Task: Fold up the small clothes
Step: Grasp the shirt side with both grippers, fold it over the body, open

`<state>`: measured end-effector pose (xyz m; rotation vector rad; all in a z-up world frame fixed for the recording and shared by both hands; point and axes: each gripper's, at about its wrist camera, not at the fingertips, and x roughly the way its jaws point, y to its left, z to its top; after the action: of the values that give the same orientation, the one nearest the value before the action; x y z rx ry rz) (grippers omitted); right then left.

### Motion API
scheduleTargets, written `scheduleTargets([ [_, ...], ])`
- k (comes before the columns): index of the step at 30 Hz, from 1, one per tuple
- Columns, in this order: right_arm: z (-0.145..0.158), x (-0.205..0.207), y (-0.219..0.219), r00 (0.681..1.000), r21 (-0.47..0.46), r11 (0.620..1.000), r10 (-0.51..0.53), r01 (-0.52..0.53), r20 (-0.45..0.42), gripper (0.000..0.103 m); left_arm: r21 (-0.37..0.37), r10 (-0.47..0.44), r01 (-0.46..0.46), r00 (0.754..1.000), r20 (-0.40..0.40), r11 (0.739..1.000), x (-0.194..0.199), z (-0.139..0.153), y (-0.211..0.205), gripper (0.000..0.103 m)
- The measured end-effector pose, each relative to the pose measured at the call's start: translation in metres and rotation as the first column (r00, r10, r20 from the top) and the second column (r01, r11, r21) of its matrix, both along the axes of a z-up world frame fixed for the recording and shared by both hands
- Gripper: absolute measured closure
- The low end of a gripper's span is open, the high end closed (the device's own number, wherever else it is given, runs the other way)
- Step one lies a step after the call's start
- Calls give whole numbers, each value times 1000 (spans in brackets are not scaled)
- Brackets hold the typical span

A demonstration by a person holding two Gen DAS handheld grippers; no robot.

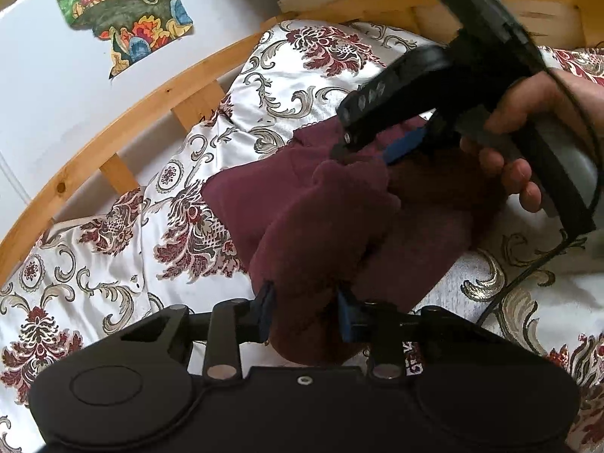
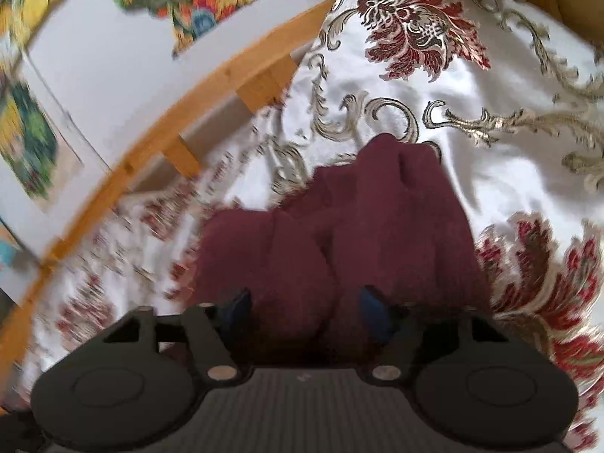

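A small maroon fleece garment lies bunched on the floral satin bedspread. My left gripper is shut on its near fold, blue pads pressed into the cloth on both sides. My right gripper comes in from the upper right, held by a hand, and pinches the garment's far edge. In the right wrist view the garment fills the space between the right gripper's blue pads and hangs forward over the bedspread.
A curved wooden bed rail runs along the left and back. Behind it is a white wall with a colourful picture. A black cable trails over the bedspread at the right.
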<state>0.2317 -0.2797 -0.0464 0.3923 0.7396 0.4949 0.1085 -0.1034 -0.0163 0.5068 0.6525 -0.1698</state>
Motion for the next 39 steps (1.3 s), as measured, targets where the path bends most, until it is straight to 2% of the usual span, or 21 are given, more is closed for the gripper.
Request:
scheduleTargets([
  [1,-1,0,5,1000,-40,999,1,-1,4,55,5,-4,4,1000,-1,1000,0,0,0,68],
  [2,-2,1,8,1000,-53,999,9,-9,1,57,6,-8,8,1000,-3,1000,1,1,1,68],
  [4,-5,2,10,1000,-35,999,25,-26,-14,70,0,-9,9,1000,-7,1000,2,2,3,68],
  [5,-5,2,10,999,-26,999,31,-31,-18,73,-7,-9,9,1000,-10,1000,4,3,5,67],
  [7,-4,1,10,999,-29,999,35,-36,-10,87,-23,-7,7,1000,-17,1000,7,4,7,67],
  [9,-2,-1,10,999,-34,999,37,-37,18,94,-38,-12,11,1000,-26,999,8,5,8,70],
  [12,8,-5,14,995,-87,996,38,-29,98,96,-41,-34,33,999,-25,999,8,5,6,78],
  [15,24,-11,14,978,-138,990,40,-11,204,96,-86,-57,55,998,-26,995,9,9,3,82],
  [18,39,-17,7,956,-166,986,37,13,292,97,-103,-91,88,995,-27,991,12,10,-6,82],
  [23,49,-25,-12,932,-221,972,0,85,361,97,-118,-177,172,984,-32,978,14,8,-27,82],
  [27,49,-25,-28,937,-227,964,-52,138,346,97,-166,-215,202,975,-58,965,20,3,-38,82],
  [31,45,-25,-36,945,-252,954,-75,161,319,97,-212,-213,194,974,-71,958,22,0,-41,81],
  [36,32,-23,-40,965,-292,943,-87,160,246,96,-255,-212,185,974,-82,949,21,-1,-37,80],
  [39,25,-17,-45,975,-261,953,-103,153,195,96,-296,-210,174,973,-92,939,23,1,-30,78],
])
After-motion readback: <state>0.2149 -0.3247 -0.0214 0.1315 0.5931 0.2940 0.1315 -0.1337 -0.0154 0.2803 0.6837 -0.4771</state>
